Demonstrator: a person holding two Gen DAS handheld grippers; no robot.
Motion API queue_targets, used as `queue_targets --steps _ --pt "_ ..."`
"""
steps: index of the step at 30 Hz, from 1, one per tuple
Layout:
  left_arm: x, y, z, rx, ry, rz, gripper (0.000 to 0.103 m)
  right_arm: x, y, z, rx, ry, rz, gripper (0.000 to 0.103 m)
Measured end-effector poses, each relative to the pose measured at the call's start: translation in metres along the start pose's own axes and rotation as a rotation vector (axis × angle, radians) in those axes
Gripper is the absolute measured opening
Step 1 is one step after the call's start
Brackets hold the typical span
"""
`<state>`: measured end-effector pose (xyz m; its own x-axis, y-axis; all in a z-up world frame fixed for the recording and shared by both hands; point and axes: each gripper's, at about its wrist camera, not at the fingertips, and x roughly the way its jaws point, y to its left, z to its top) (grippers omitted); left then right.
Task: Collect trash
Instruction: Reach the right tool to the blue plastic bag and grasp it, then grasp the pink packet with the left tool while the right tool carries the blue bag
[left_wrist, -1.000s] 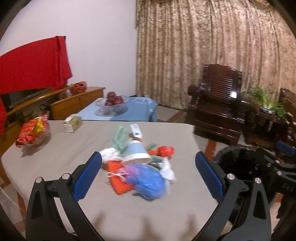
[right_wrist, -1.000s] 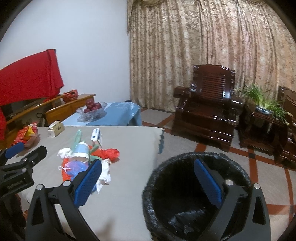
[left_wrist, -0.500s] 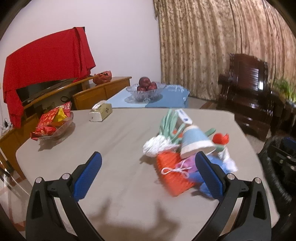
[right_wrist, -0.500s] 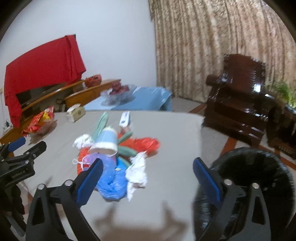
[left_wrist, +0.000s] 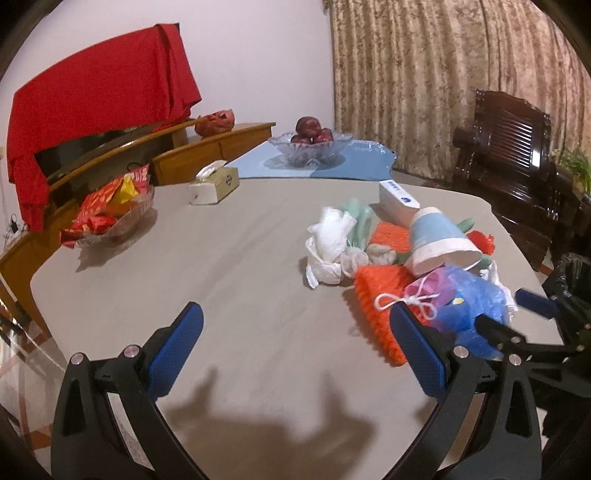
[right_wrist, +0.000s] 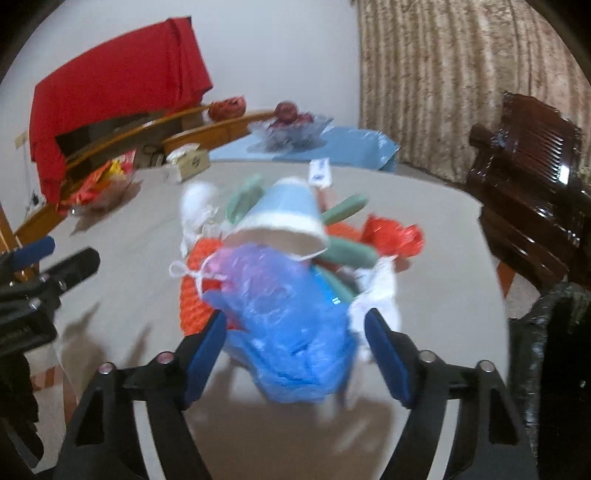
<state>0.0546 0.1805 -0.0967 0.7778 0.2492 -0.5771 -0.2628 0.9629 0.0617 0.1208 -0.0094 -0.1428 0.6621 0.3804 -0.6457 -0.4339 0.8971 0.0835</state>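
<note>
Both grippers hang over the grey table (left_wrist: 221, 295). Right gripper (right_wrist: 295, 345) is closing around the blue plastic bag (right_wrist: 291, 332), pads not yet pressing. Left gripper (left_wrist: 291, 350) stands wide apart, empty.

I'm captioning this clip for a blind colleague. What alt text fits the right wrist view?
The right gripper is closing its blue-padded jaws around a crumpled blue plastic bag at the near end of a trash pile on a grey table. Behind the bag lie a tipped paper cup and an orange net; a black bin stands at right.
</note>
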Motion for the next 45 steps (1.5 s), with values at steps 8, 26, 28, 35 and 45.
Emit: queue_targets --steps 8,26,28,35,45 --pt "0.009 -0.001 -0.006 -0.018 0.034 -0.018 0.098 0.013 -0.001 -0.005 -0.016 0.062 0.053 0.028" --pt "0.019 -0.059 0.000 0.042 0.045 -0.156 0.084 -0.064 -0.044 0.014 0.033 -0.076 0.029 0.011" --pt "0.023 -0.070 0.004 0.056 0.039 -0.170 0.084 -0.067 -0.052 0.013 0.053 -0.082 0.019 0.011" --pt "0.049 -0.104 0.013 0.092 0.056 -0.227 0.067 -0.069 -0.070 0.008 0.088 -0.076 -0.005 0.011" --pt "0.060 -0.108 0.006 0.092 0.086 -0.275 0.002 -0.070 -0.079 -0.003 0.088 -0.059 -0.013 0.011"
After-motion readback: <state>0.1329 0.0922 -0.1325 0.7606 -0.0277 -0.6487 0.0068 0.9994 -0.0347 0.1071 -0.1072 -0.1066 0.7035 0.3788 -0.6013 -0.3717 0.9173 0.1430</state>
